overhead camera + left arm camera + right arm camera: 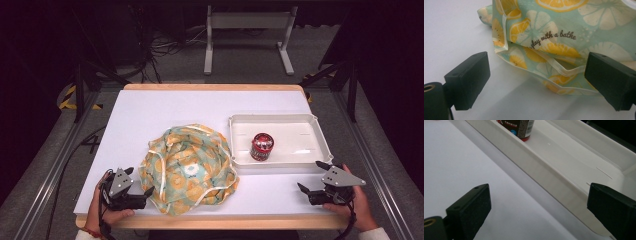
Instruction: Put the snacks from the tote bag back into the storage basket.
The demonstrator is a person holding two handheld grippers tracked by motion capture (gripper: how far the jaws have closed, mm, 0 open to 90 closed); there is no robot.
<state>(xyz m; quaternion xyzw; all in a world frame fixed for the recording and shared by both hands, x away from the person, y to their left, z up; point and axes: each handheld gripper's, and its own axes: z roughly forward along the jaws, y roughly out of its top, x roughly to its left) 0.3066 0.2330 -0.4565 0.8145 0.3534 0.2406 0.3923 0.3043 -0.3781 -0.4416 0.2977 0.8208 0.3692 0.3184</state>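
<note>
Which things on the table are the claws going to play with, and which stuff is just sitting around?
Probably for the job:
lemon-print cloth, by the open left claw
red can
white tray, by the open right claw

Just lying about:
cables
metal stand

On the one white table (150, 107) there is one crumpled lemon-print cloth (190, 167) at the near middle and one white tray (312, 131) to the right. One red can (261, 146) stands in that tray. Two grippers, one left gripper (140, 186) and one right gripper (312, 176), sit at the near corners.
</note>
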